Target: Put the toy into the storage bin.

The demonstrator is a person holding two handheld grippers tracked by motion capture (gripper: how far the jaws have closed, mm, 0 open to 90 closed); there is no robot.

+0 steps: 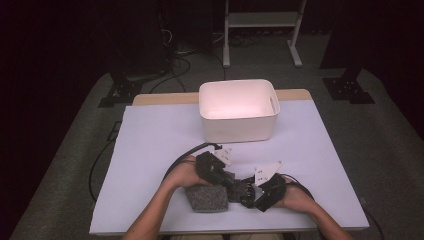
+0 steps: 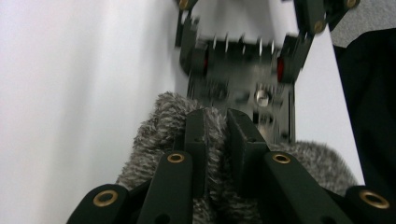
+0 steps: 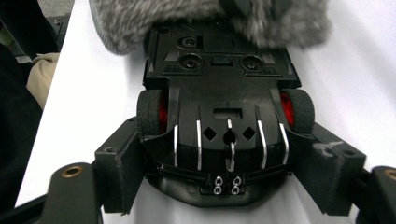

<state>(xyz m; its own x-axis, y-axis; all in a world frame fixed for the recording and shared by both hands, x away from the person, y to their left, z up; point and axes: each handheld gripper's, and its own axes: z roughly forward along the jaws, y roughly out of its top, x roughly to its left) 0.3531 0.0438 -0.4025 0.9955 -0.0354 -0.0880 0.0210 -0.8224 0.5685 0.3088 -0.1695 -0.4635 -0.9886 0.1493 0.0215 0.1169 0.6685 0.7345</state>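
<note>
Lab or recording studio: dark room, grey carpet (image 1: 60, 165), floor cables (image 1: 175, 67), stand feet (image 1: 117, 92), white-covered bench (image 1: 150, 145).

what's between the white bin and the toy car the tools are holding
Nothing: in the high view, bare white tabletop separates the white bin from the toy car.
</note>
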